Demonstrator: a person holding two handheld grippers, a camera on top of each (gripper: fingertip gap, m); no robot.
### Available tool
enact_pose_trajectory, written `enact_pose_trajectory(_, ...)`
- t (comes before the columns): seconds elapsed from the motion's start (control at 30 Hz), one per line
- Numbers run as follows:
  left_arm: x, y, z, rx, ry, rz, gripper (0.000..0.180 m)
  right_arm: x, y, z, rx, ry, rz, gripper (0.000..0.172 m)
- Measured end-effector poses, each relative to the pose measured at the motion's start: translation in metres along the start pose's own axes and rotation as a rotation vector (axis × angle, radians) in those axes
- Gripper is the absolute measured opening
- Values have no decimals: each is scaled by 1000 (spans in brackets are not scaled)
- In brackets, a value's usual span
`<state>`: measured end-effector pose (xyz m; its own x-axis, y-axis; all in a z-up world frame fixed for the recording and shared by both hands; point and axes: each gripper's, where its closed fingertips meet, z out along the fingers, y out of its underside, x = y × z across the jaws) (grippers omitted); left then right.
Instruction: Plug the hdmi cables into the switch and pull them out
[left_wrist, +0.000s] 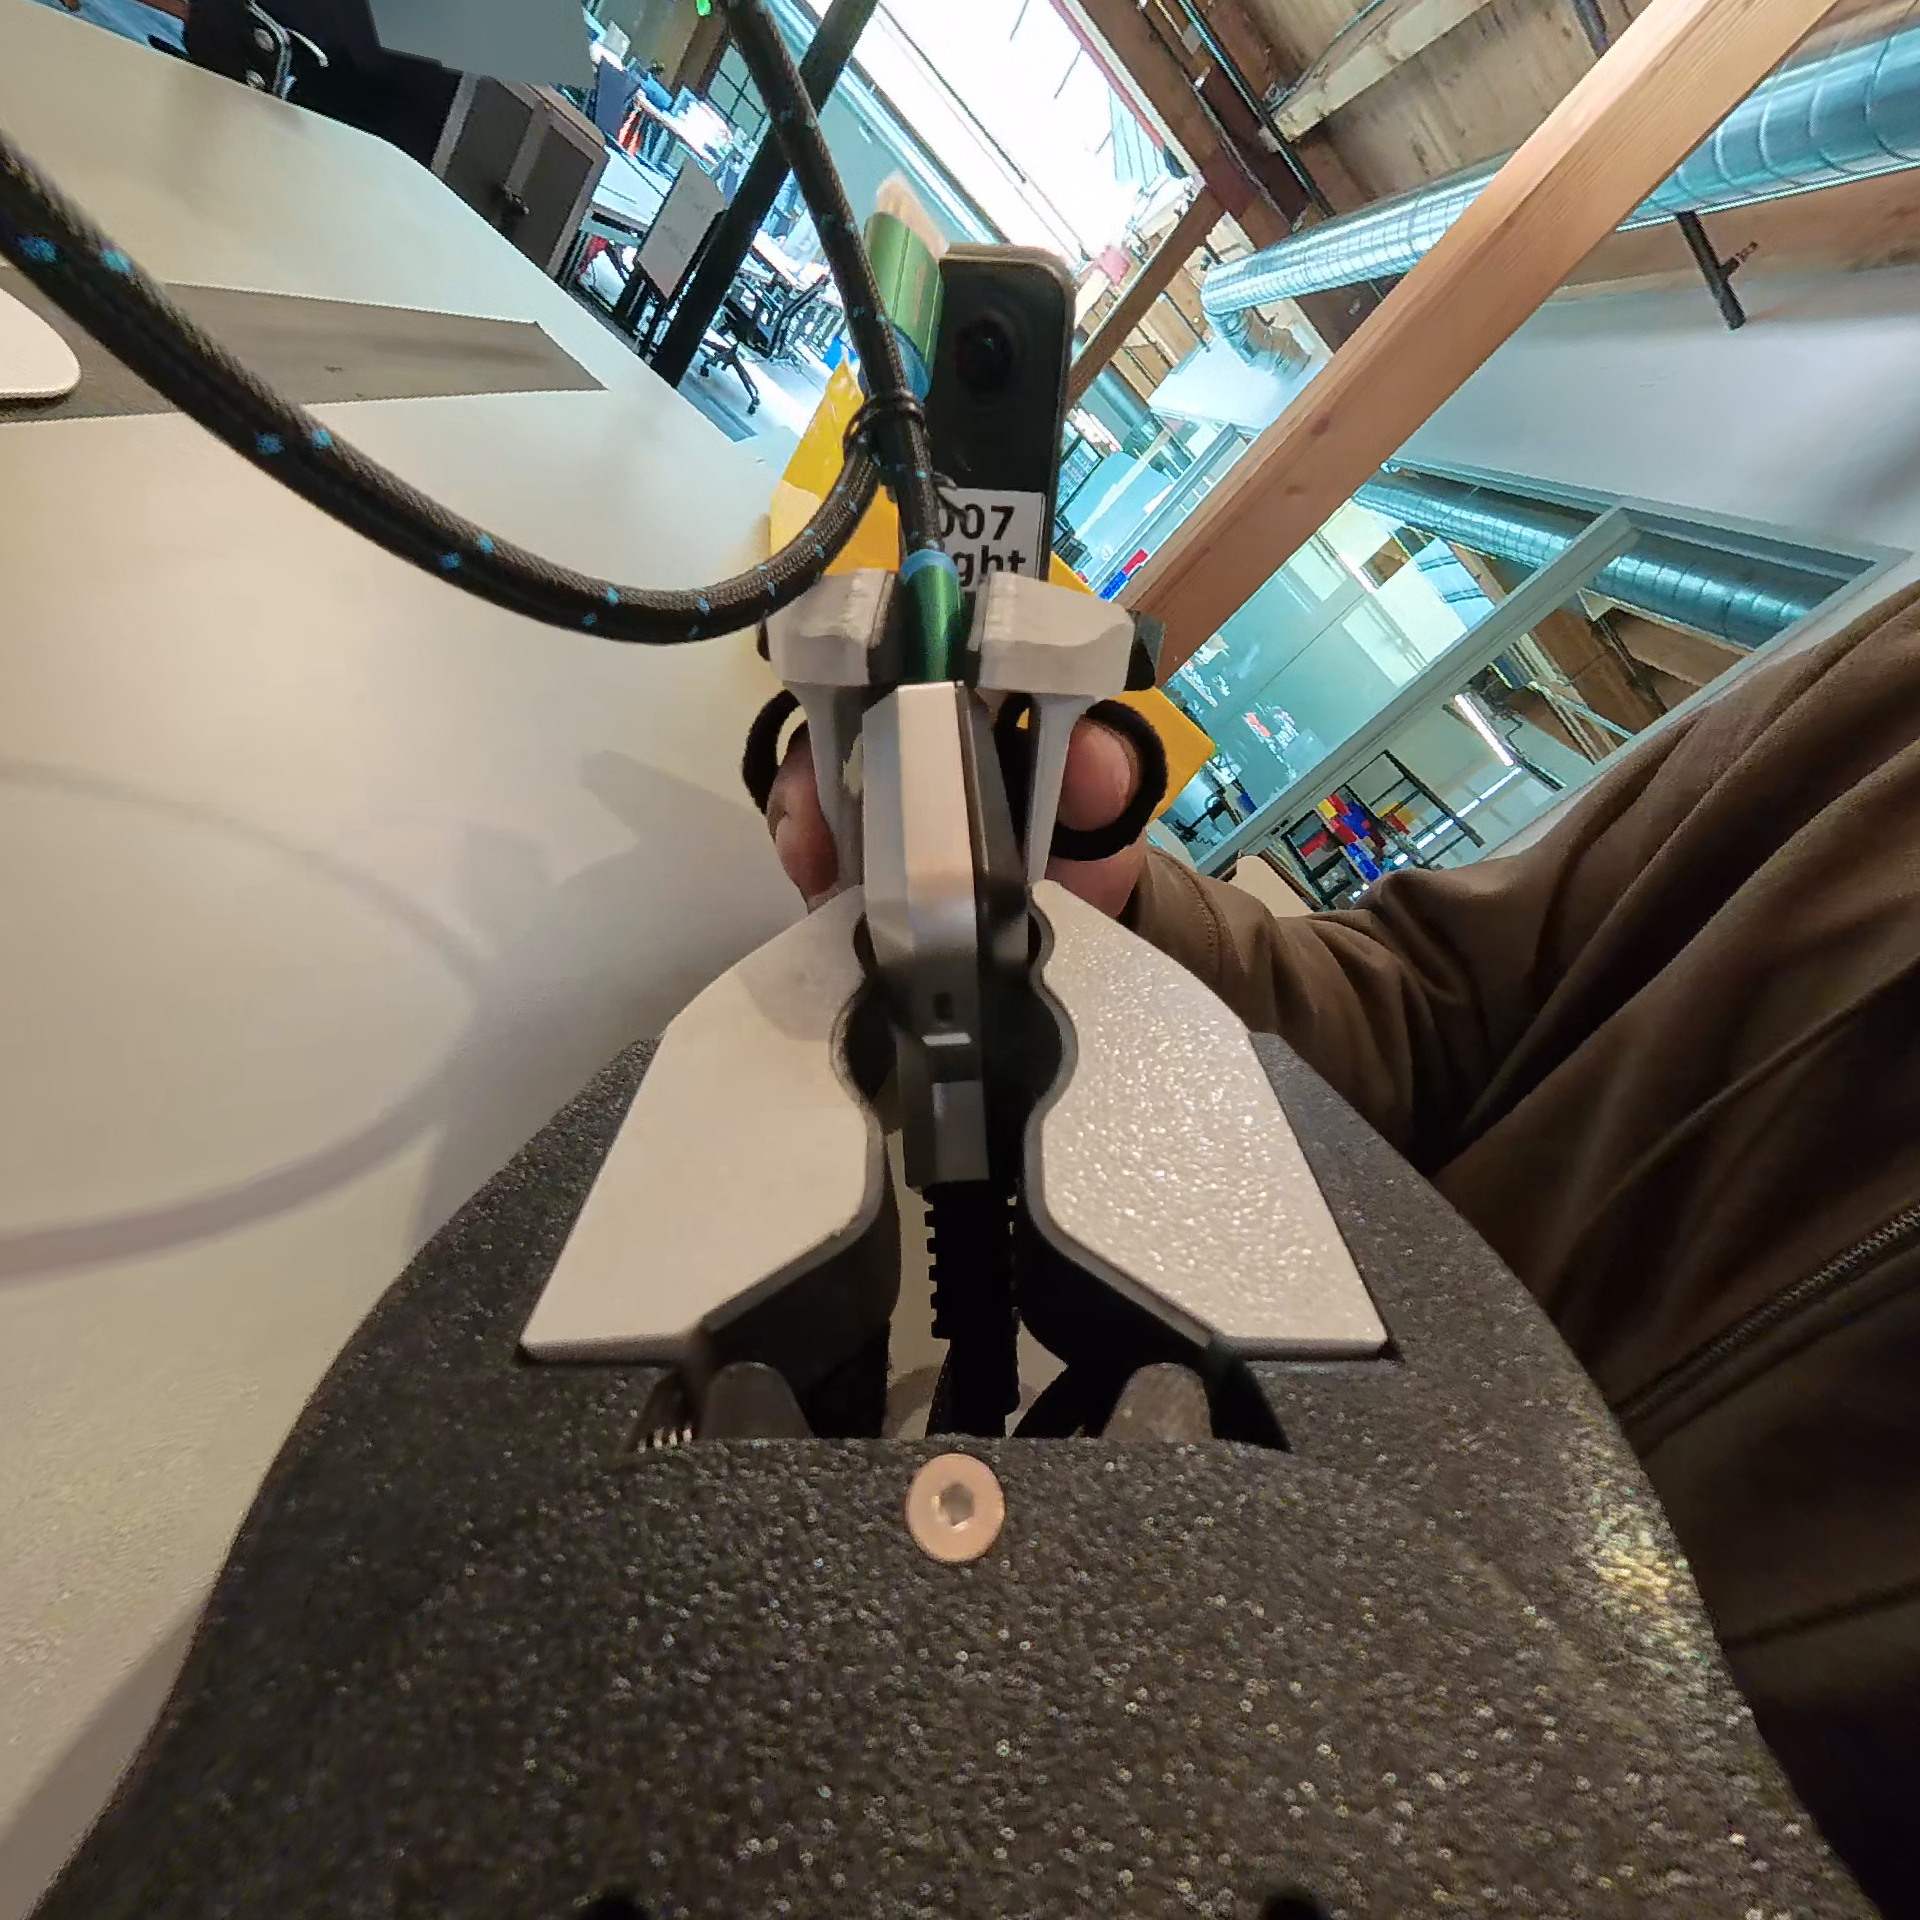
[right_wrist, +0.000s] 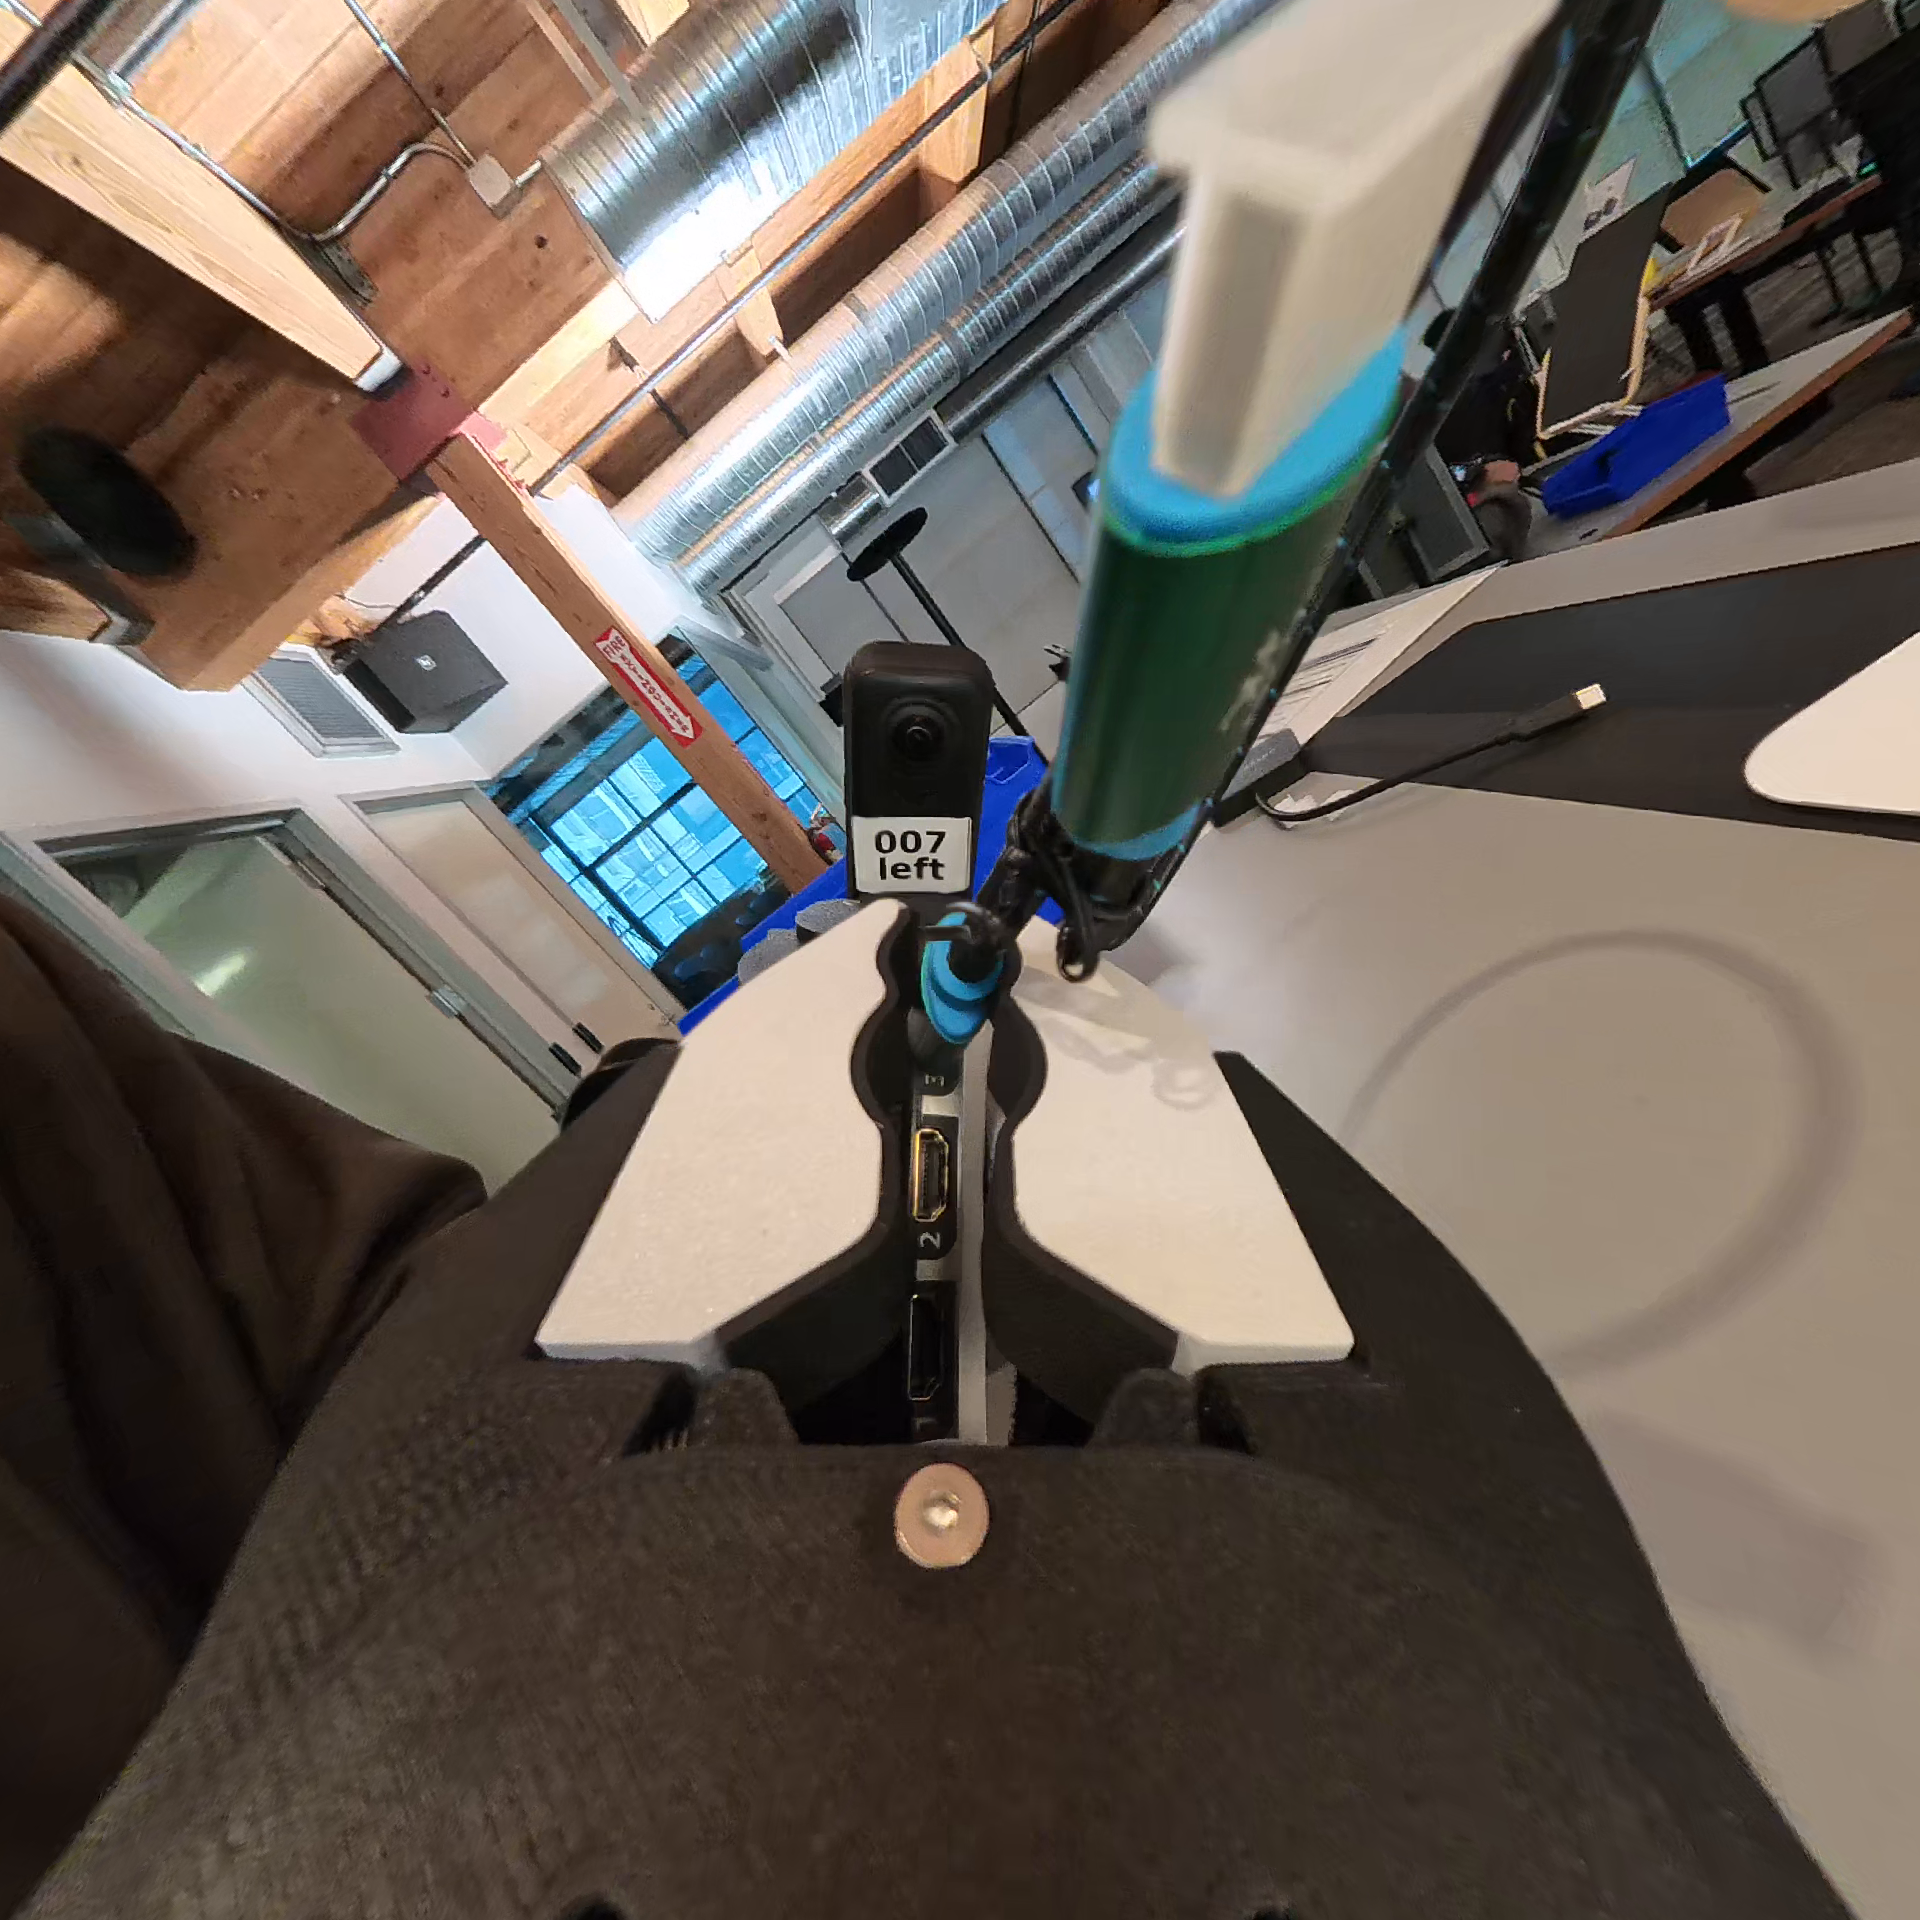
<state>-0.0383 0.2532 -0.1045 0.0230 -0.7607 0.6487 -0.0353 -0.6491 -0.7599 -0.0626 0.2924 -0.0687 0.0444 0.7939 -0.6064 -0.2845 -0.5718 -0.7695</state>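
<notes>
Left claw: the left gripper (left_wrist: 940, 925) is clenched on a slim grey metal box (left_wrist: 925, 883), white fingers pressing both its sides.
Right claw: the right gripper (right_wrist: 951, 966) faces it, closed on the same box along its socketed edge.
Box position: between both pairs of fingers, lengthwise, held in the air beside the pale tabletop (left_wrist: 260, 935). I cannot tell which table edge is nearest.
Plug: a blue-collared cable plug (right_wrist: 951, 1003) sits at the right fingertips, in the box's far socket.
Risk: the thick black braided cable (left_wrist: 312, 457) could tug sideways and strain the plug. Opposed grips might twist the box.
</notes>
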Motion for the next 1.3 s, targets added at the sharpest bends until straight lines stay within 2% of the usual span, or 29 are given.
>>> enact_pose_trajectory(0.07, 0, -1, 0, 6, 5, -18, 22, 1, -1, 0, 3, 11, 3, 9)
enact_pose_trajectory(0.27, 2, -3, -4, 19, 25, -19, 22, -1, -1, 3, -36, 89, -141, 11)
enact_pose_trajectory(0.37, 4, -3, -6, 17, 34, -22, 22, -2, -4, 2, 17, 55, -55, 12)
enact_pose_trajectory(0.4, 8, -4, -15, 45, 70, -25, 22, 7, -24, -14, 159, 83, 10, 10)
enact_pose_trajectory(0.43, 13, -16, -36, 146, 107, -34, 21, 21, -53, -46, 322, 105, 80, 10)
enact_pose_trajectory(0.47, 12, -28, -62, 252, 105, -48, 21, 36, -74, -81, 405, 159, 80, 10)
enact_pose_trajectory(0.5, 7, -36, -86, 329, 82, -54, 21, 44, -85, -103, 403, 223, 30, 10)
enact_pose_trajectory(0.57, -2, -39, -102, 337, 18, -23, 21, 35, -86, -99, 293, 244, -65, 11)
enact_pose_trajectory(0.63, -7, -39, -95, 321, 4, -15, 21, 26, -67, -69, 159, 269, -168, 11)
enact_pose_trajectory(0.73, -14, -30, -79, 241, -47, -2, 21, 27, -44, -44, 95, 272, -181, 11)
enact_pose_trajectory(0.87, -19, -27, -75, 219, -81, -9, 21, 17, -46, -43, 105, 270, -247, 11)
enact_pose_trajectory(1.0, -21, -29, -77, 229, -80, -26, 21, 2, -55, -57, 43, 368, -357, 11)
enact_pose_trajectory(1.1, -24, -27, -76, 208, -95, -27, 21, -22, -51, -81, -89, 510, -455, 11)
enact_pose_trajectory(1.17, -24, -26, -75, 201, -98, -28, 21, -41, -47, -116, -212, 648, -513, 11)
enact_pose_trajectory(1.23, -25, -25, -74, 193, -103, -29, 21, -61, -50, -167, -349, 810, -565, 10)
enact_pose_trajectory(1.3, -26, -25, -73, 188, -106, -35, 21, -82, -63, -235, -481, 1007, -599, 10)
